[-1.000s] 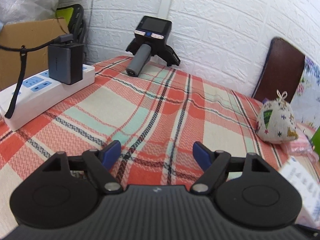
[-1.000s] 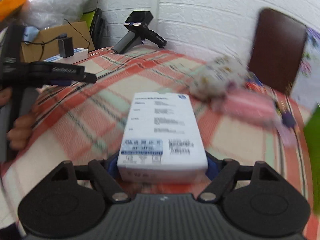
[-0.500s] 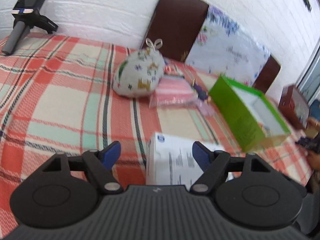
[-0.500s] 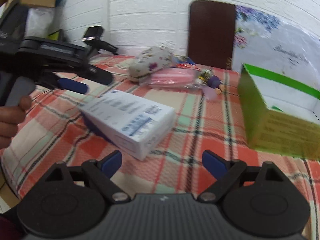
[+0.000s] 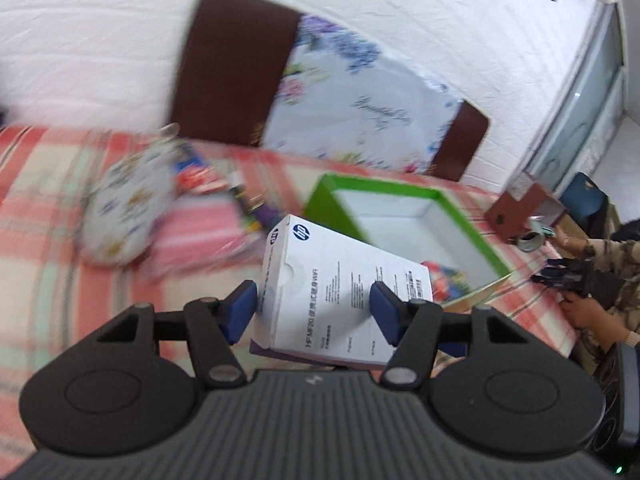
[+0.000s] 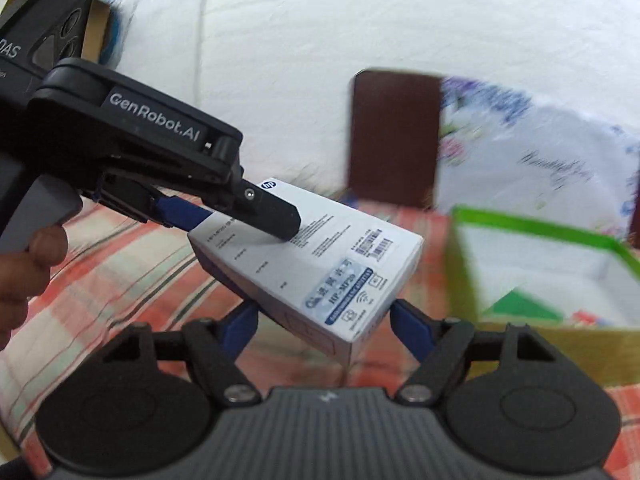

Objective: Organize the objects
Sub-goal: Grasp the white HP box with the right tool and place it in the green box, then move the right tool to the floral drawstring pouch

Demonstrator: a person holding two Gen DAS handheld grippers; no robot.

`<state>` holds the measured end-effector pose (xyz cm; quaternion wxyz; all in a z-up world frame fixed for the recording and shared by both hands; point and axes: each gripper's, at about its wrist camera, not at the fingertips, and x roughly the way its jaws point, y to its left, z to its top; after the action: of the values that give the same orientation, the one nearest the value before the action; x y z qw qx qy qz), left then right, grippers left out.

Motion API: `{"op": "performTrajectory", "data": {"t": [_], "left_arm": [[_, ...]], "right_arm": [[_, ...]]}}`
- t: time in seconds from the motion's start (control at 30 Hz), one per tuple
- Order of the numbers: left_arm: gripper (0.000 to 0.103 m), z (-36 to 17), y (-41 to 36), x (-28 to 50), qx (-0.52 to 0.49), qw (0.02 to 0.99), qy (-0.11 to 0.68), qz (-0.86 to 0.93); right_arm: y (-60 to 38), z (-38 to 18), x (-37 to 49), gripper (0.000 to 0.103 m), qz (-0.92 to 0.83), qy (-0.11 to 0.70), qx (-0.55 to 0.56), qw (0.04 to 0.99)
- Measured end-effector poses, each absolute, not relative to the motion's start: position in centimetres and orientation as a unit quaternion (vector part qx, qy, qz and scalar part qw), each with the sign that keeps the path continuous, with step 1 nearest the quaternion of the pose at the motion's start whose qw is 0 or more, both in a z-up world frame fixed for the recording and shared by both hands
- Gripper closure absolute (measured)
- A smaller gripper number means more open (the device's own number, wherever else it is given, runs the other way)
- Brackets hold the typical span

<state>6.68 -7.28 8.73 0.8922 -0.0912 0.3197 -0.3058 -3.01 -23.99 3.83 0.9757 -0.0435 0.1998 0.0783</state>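
From my left wrist camera, the green cardboard box [image 5: 404, 232] sits open on the plaid tablecloth [image 5: 48, 280]: bright green outer walls, plain white lining, square corners. Only a scrap of red-and-blue printed packaging [image 5: 444, 276] shows in its near corner; from the right wrist camera I also make out a green flat piece [image 6: 520, 304] low inside, too blurred to name. My left gripper [image 5: 313, 310] has its blue pads closed on the white HP carton [image 5: 340, 288], one pad on each long side, and the carton is off the cloth, tilted, just in front of the green box's near wall. It is a smooth, matte, oblong cardboard carton with fine printed text and a barcode; its long axis runs away from the left gripper, the logo end pointing up and toward the far wall. In the right wrist view the carton's label end [image 6: 352, 300] reaches between the fingers of my right gripper [image 6: 324, 322], whose jaws are spread wider than the carton with a gap on each side. Left of the carton a printed fabric drawstring pouch [image 5: 128, 212], rounded and soft, lies on the cloth beside blurred pink plastic packets [image 5: 200, 232].
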Motion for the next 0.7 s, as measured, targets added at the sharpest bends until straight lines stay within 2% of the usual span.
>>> {"op": "performTrajectory", "data": {"t": [0.3, 0.37, 0.5, 0.57, 0.7], "left_arm": [[0.037, 9.5, -21.3, 10.8, -0.023, 0.886, 0.295, -0.356], [0.034, 8.6, -23.8, 11.5, 0.008, 0.894, 0.302, -0.331], [0.036, 7.4, -23.3, 11.5, 0.015, 0.896, 0.327, -0.3], [0.035, 7.5, -21.6, 10.7, 0.011, 0.9, 0.318, -0.297], [0.035, 7.9, -18.2, 9.1, 0.02, 0.911, 0.298, -0.283]], "right_arm": [[-34.2, 3.8, 1.0, 0.028, -0.056, 0.201, -0.023, 0.978], [-35.2, 2.9, 2.7, 0.024, -0.107, 0.211, -0.038, 0.971], [-36.5, 2.0, 3.9, 0.023, -0.133, 0.227, 0.002, 0.965], [-36.2, 1.9, 2.9, 0.019, -0.128, 0.215, 0.009, 0.968], [-34.8, 2.0, 0.9, 0.019, -0.121, 0.2, 0.002, 0.972]]}}
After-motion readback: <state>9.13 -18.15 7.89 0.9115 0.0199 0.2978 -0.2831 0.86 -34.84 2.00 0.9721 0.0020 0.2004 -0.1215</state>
